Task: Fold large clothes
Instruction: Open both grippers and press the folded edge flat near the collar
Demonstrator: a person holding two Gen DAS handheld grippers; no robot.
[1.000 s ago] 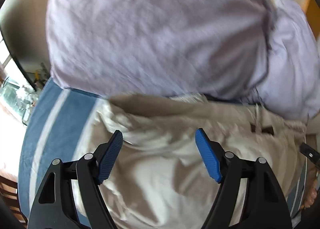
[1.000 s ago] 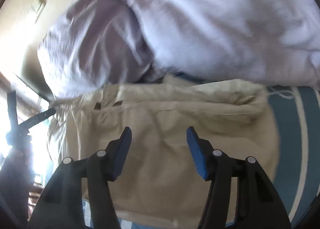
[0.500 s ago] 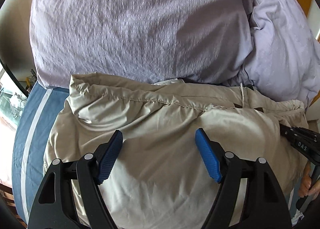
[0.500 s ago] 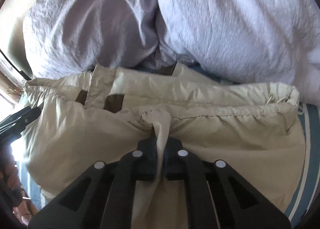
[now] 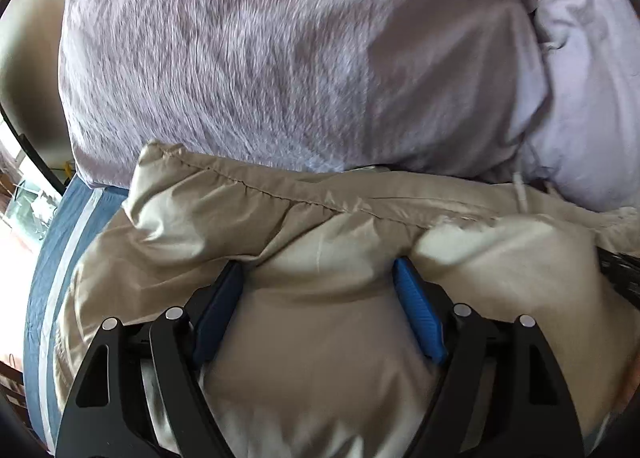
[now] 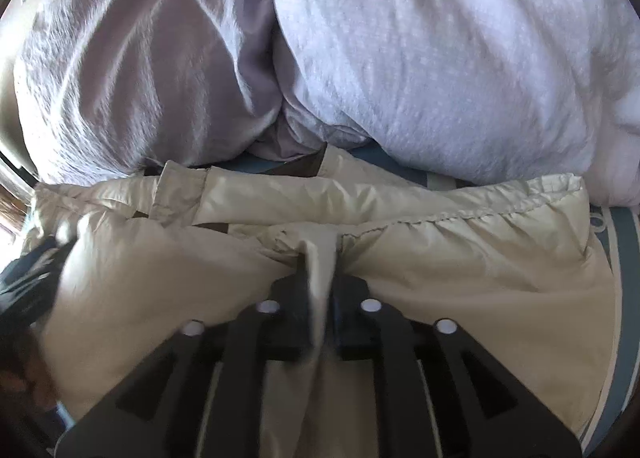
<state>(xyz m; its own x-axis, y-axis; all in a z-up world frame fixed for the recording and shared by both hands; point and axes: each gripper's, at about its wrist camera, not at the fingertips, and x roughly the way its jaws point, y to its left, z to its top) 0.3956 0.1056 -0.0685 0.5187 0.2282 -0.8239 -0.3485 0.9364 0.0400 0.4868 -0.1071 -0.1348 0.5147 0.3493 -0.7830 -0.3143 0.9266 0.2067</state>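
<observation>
Pinching a fold of the beige garment (image 6: 460, 258) in my right tongs (image 6: 320, 290), loosened a touch; left tongs (image 5: 318, 278) wide, pressed into cloth, unclamped. Garment lies on bed by pillows (image 5: 280, 58). Clamp left first, then lift evenly

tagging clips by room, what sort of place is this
Most likely a bedroom: two plump lilac pillows sit at the head of a blue striped bedsheet, with a beige garment spread on it for folding.
</observation>
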